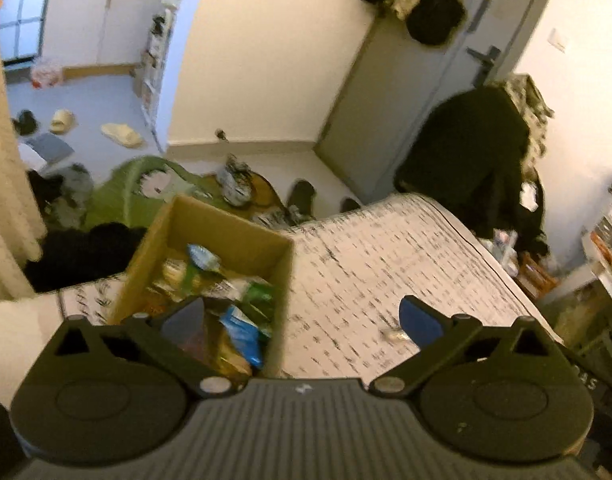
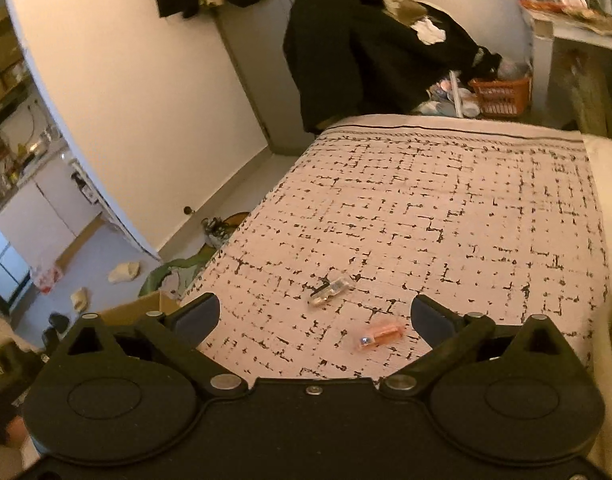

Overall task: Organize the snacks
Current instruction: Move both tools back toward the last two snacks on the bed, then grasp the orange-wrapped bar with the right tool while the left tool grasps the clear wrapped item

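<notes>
The left claw (image 1: 302, 316) gapes wide and empty by the box (image 1: 210, 240) of snacks on the bed (image 2: 445, 208). The right claw (image 2: 315, 316), also wide and empty, faces two small wrapped snacks: an orange one (image 2: 381, 334) and a clear one (image 2: 329, 290), probably next for the box.

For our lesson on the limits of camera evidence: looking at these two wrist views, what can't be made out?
- Left wrist view: brown cardboard box near side, hidden by the open left gripper.
- Same view: colourful snack packets inside, labels blurred.
- Right wrist view: small clear wrapped item and small orange wrapped item on the patterned bedspread, too small to identify.
</notes>
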The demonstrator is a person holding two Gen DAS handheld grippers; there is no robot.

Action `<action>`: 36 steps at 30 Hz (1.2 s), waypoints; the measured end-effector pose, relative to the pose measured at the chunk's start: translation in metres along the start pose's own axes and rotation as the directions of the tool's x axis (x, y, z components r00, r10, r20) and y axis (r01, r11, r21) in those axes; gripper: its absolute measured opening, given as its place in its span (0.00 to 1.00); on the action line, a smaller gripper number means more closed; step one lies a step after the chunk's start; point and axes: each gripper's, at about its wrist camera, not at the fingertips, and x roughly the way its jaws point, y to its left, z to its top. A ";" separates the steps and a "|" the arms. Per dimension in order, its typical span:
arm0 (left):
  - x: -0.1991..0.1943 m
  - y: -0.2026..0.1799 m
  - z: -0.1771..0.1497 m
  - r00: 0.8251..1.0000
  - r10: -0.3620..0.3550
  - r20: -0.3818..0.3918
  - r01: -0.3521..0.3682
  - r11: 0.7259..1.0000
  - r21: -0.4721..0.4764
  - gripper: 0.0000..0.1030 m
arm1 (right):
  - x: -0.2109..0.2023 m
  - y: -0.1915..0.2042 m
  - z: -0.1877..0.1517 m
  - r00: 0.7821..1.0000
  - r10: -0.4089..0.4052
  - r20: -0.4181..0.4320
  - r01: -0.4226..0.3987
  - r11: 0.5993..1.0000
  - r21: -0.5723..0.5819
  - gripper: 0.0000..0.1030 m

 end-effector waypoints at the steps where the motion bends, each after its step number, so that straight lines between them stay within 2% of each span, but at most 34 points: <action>1: 0.003 -0.003 -0.001 1.000 -0.011 -0.016 0.011 1.000 0.004 1.00 | 0.000 -0.002 0.001 1.000 0.005 0.001 -0.005 1.000 0.005 1.00; 5: 0.008 -0.015 -0.007 1.000 -0.016 -0.027 0.017 0.999 0.028 1.00 | 0.003 -0.005 -0.001 1.000 -0.005 -0.012 0.005 1.000 0.010 1.00; 14: 0.028 -0.023 -0.010 0.996 -0.012 -0.085 0.012 1.000 -0.004 1.00 | 0.016 -0.031 -0.003 0.998 -0.026 -0.060 0.035 0.989 0.144 0.95; 16: 0.033 -0.027 -0.013 0.996 -0.012 -0.089 0.014 1.000 0.013 0.99 | 0.022 -0.039 -0.004 0.996 -0.036 -0.080 0.050 0.982 0.183 0.90; 18: 0.038 -0.030 -0.017 0.995 -0.037 -0.096 0.039 0.999 0.014 0.99 | 0.030 -0.047 -0.006 0.994 -0.041 -0.105 0.065 0.971 0.230 0.81; 19: 0.042 -0.031 -0.019 0.994 -0.044 -0.099 0.045 0.999 0.009 0.98 | 0.035 -0.052 -0.008 0.992 -0.040 -0.121 0.071 0.963 0.261 0.80; 24: 0.061 -0.036 -0.026 0.990 -0.069 -0.125 0.068 0.998 -0.015 0.95 | 0.062 -0.068 -0.023 0.978 0.006 -0.207 0.077 0.919 0.388 0.68; 28: 0.077 -0.042 -0.032 0.986 -0.088 -0.141 0.088 0.996 -0.012 0.92 | 0.080 -0.063 -0.029 0.972 0.038 -0.232 0.060 0.913 0.403 0.59; 30: 0.084 -0.043 -0.034 0.985 -0.096 -0.142 0.095 0.995 -0.016 0.91 | 0.091 -0.063 -0.030 0.969 0.049 -0.242 0.057 0.908 0.415 0.50; 32: 0.091 -0.044 -0.035 0.985 -0.093 -0.145 0.091 0.996 -0.019 0.85 | 0.102 -0.065 -0.032 0.967 0.042 -0.251 0.071 0.901 0.428 0.46; 36: 0.112 -0.044 -0.040 0.977 -0.108 -0.182 0.102 0.994 -0.042 0.70 | 0.120 -0.070 -0.032 0.963 0.010 -0.270 0.115 0.888 0.446 0.46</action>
